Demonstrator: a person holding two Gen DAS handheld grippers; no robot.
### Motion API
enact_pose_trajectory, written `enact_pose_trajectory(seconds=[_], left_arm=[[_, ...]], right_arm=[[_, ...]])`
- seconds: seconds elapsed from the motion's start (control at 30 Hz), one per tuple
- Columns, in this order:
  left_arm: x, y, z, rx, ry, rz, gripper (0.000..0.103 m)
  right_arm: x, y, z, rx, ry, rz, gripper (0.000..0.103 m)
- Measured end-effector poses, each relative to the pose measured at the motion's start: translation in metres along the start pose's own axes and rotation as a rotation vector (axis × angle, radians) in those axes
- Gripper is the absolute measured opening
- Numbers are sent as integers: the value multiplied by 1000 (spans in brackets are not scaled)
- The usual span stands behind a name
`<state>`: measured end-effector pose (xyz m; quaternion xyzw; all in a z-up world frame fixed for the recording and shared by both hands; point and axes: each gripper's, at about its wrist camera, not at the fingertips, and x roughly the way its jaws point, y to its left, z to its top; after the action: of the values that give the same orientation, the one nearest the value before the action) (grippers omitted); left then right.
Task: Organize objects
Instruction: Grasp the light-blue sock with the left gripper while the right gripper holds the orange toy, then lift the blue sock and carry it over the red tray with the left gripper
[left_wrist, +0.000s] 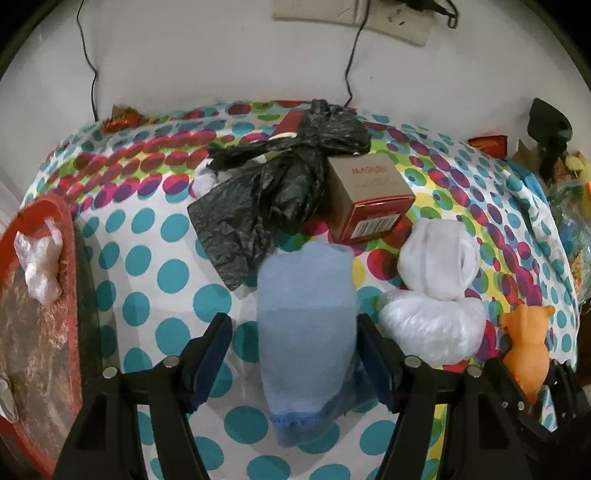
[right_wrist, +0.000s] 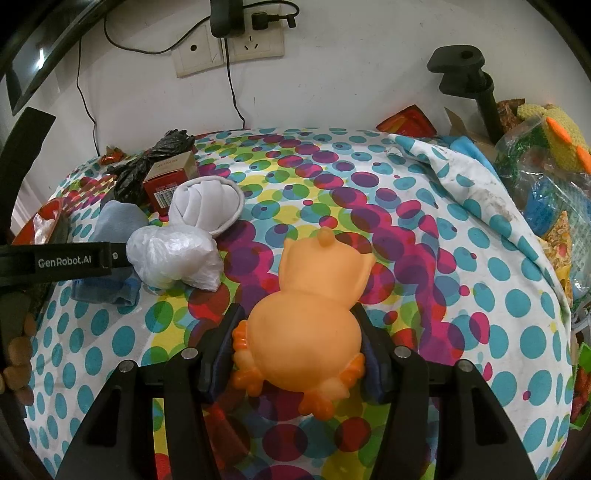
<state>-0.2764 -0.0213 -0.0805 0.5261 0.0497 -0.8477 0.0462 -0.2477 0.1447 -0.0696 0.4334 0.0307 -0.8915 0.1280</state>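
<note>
Straddling the pale blue sock (left_wrist: 306, 325), the left gripper (left_wrist: 293, 354) stands with its jaws spread wide: the right pad sits at the sock's edge, while a clear gap shows between the left pad and the fabric, so nothing is pinched. This sock is a soft knit tube, lying lengthwise on the dotted cloth (left_wrist: 147, 236), with a darker blue stitched hem at its near end.

Over on the right, the right gripper (right_wrist: 299, 350) has its two dark pads pressed against the flanks of the orange rubber toy (right_wrist: 310, 325), a smooth, plump, rounded animal figure with small webbed feet and a stubby knob on its head, lying on the cloth.

Just beside the sock lies a crinkled white plastic bag (left_wrist: 432, 328), glossy and bunched into a lump, touching a rolled white sock bundle (left_wrist: 436, 258) of matte fabric behind it. Further back sits a cardboard box (left_wrist: 369, 199), beige on top with red sides and a barcode, and against it a crumpled black plastic bag (left_wrist: 280, 184), thin and wrinkled. At the far left edge stands a red-rimmed tray (left_wrist: 48, 210) with a scrap of clear plastic on it.
</note>
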Motion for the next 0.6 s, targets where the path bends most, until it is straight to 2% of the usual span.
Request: enact_pose_trajectory(seconds=[0.17, 0.23, 0.33, 0.4, 0.6], left_arm=[[-3, -8, -2, 46, -24, 24, 67], [-7, -9, -3, 56, -37, 9, 38], [-10, -10, -2, 64, -33, -1, 31], [-12, -9, -2, 68, -34, -16, 28], [-23, -6, -8, 104, -36, -15, 27]], right_arm=[[0, 0, 0, 0, 0, -1, 55], [0, 0, 0, 1, 0, -1, 55], [0, 1, 0, 0, 0, -2, 55], [0, 1, 0, 0, 0, -3, 55], [1, 1, 0, -3, 2, -8, 55]])
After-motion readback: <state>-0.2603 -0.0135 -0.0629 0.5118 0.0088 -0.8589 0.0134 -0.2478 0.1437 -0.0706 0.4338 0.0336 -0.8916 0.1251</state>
